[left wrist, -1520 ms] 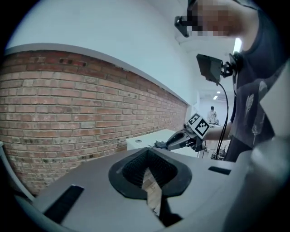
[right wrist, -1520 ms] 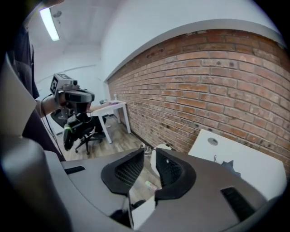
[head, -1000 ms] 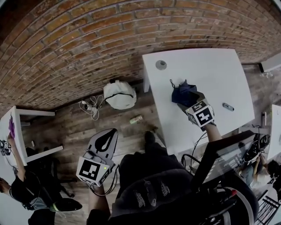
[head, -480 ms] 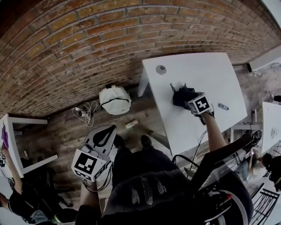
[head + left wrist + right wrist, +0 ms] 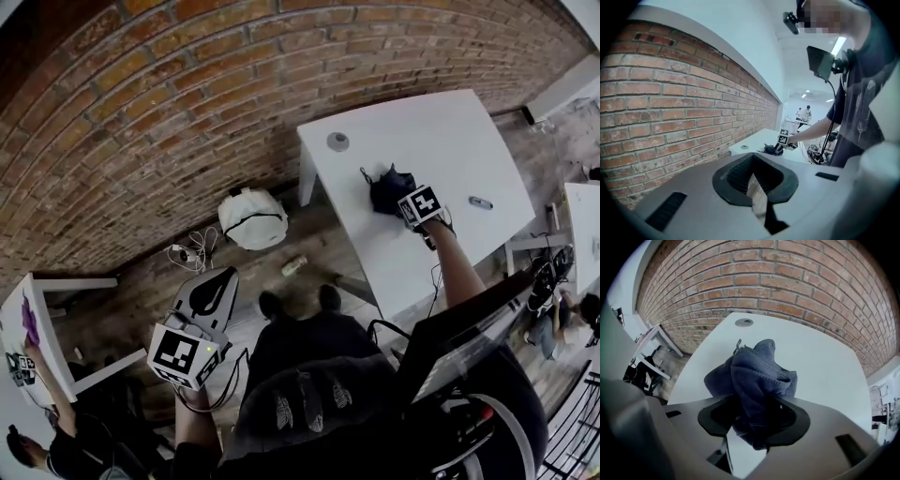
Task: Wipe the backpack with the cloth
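Cloth (image 5: 759,371) is gripped on the desk (image 5: 450,131) by the right tool (image 5: 757,420), whose jaws have just been closing on it; the backpack (image 5: 253,217) is set down left of it on the floor (image 5: 314,246), nearer the left tool (image 5: 211,295), whose jaws are drawn together, empty

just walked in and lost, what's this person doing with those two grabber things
A person is working with two handheld tools. The right tool is down on the dark blue cloth on the white table, and its jaws have just been closing round the bunched fabric. The left tool hangs empty over the floor. The white backpack sits on the floor by the brick wall, untouched.
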A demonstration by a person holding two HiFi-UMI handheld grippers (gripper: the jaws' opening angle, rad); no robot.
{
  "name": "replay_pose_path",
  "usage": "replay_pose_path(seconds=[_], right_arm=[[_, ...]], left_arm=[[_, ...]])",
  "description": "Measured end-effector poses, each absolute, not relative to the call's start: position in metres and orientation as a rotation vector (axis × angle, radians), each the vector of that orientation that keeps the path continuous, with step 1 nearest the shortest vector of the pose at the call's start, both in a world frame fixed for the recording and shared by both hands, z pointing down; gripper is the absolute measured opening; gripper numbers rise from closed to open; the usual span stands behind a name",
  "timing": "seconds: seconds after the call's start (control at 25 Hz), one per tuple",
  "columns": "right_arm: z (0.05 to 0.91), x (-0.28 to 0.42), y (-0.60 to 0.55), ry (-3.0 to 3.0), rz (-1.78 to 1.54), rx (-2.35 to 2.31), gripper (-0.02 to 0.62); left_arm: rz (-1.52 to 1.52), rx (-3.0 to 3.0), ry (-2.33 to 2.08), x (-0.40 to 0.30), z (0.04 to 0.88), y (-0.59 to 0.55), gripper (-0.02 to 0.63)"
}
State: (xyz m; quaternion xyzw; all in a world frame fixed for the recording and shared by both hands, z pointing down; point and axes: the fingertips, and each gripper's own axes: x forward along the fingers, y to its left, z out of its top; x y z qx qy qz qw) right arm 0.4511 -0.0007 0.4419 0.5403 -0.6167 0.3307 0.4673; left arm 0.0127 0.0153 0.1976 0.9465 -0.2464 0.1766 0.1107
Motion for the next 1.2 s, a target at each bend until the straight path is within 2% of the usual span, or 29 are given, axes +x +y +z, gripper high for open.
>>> replay_pose_path(seconds=[0.08, 0.2, 0.36, 0.64, 0.96, 1.2], right_arm=[[0.441, 0.449, -0.004, -1.521, 0.772, 1.332, 0.116], [0.441, 0.447, -0.003, -1.544, 0.728, 1.302, 0.078], [0.439, 0.438, 0.016, -1.627, 0.780, 1.236, 0.072], [0.392, 0.331, -0.010, -1.982, 0.791, 1.164, 0.072], [0.365, 0.249, -0.036, -2.156, 0.818, 1.139, 0.072], [0.378, 0.170, -0.044, -2.164, 0.837, 1.113, 0.074]], left_arm=[[0.520, 2.778, -0.730, 0.019, 0.196, 0.018, -0.002], [0.515, 2.782, -0.740, 0.036, 0.192, 0.026, -0.002], [0.517, 2.791, -0.736, 0.062, 0.189, 0.033, -0.002], [0.495, 2.689, -0.918, 0.048, 0.198, 0.037, -0.002], [0.434, 2.541, -1.080, -0.001, 0.220, 0.042, -0.002], [0.334, 2.480, -1.096, -0.052, 0.248, 0.027, -0.002]])
